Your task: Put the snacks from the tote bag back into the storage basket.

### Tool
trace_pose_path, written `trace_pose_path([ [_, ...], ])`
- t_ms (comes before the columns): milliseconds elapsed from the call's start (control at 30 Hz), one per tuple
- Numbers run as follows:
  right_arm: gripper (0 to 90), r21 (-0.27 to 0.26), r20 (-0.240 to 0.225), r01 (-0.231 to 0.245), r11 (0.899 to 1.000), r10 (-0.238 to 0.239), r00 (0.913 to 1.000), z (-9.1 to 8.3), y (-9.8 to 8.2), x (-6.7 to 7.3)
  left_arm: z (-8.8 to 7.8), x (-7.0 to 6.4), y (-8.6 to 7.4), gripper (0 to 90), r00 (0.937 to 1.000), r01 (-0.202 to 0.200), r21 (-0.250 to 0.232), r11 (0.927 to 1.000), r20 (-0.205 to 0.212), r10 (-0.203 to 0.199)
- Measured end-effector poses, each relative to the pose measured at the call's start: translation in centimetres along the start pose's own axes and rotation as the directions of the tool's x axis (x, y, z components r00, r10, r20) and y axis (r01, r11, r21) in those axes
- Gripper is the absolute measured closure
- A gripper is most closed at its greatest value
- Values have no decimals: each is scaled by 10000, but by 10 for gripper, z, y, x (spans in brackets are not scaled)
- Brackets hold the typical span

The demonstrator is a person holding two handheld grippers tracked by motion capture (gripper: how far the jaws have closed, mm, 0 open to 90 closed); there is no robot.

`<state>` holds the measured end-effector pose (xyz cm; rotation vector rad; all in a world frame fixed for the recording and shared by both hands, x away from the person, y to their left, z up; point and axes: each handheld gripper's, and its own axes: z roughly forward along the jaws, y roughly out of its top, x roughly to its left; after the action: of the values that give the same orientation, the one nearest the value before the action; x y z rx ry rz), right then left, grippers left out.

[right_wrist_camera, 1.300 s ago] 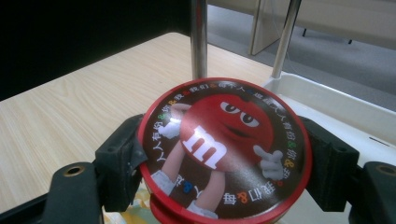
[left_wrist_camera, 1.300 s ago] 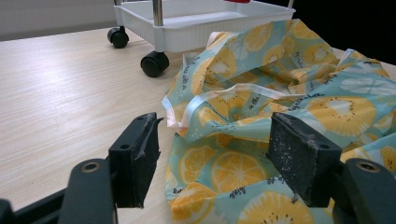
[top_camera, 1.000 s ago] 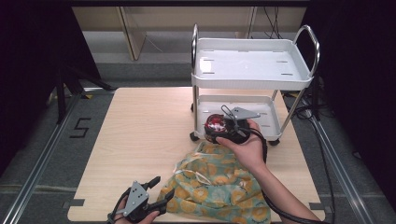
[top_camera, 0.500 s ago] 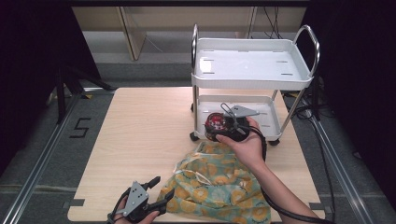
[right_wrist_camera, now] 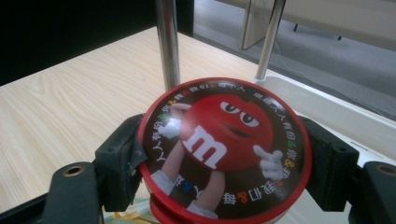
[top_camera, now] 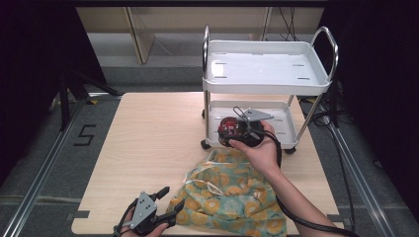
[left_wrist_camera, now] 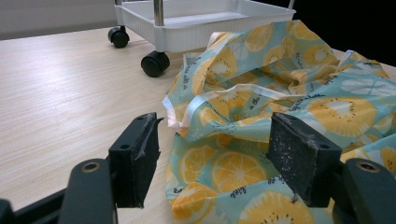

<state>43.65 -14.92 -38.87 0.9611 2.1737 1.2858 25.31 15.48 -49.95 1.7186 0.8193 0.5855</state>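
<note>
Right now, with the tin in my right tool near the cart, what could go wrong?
1. The round red tin is pinched only at its curved sides by the right tool; it might slip or twist out.
2. The cart's chrome posts stand close behind the tin, so a forward move could knock them, and the cart sits on casters and may roll.
3. The open left tool straddles the fruit-print bag and could snag it.
</note>
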Motion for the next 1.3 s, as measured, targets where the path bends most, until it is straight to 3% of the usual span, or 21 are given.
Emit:
trace_pose_path([
  [167,268,135,-39,-205,9997,205,9998,1,1,1,0,0,0,332,10000,65,21,10000,-6,-65],
  [267,268,55,147,-11,10000,10,9999,1,3,-1,0,0,0,332,10000,95,9,10000,8,-95],
  [367,268,176,18,-268,9995,268,9996,3,3,1,0,0,0,332,10000,-15,-13,10000,12,15],
  [500,268,127,-21,57,9999,-57,10000,5,4,-1,0,0,0,332,10000,-20,-26,10000,7,20],
  [533,268,202,31,-281,9994,281,9996,5,5,1,0,0,0,332,10000,-11,-24,10000,4,11],
  [733,268,93,110,72,9999,-73,9999,7,6,1,0,0,0,332,10000,-12,-37,10000,6,12],
  [967,268,237,47,-180,9996,179,9998,8,7,1,0,0,0,332,10000,-12,-60,10000,18,12],
  [1033,267,192,32,17,9998,-18,10000,10,7,-1,0,0,0,332,10000,4,-61,10000,15,-4],
  [1167,268,196,34,-101,9998,100,9999,11,7,0,0,0,0,332,10000,-5,-76,10000,18,5],
  [1200,268,207,12,-156,9997,156,9999,12,7,0,0,-1,0,332,9998,177,-62,9998,1,-177],
  [1233,268,167,5,-177,9997,177,9998,12,7,0,0,0,0,332,10000,30,-141,9999,81,-29],
  [1300,268,125,82,71,9999,-72,9999,12,8,-1,0,0,0,332,10000,68,-127,9999,60,-67],
])
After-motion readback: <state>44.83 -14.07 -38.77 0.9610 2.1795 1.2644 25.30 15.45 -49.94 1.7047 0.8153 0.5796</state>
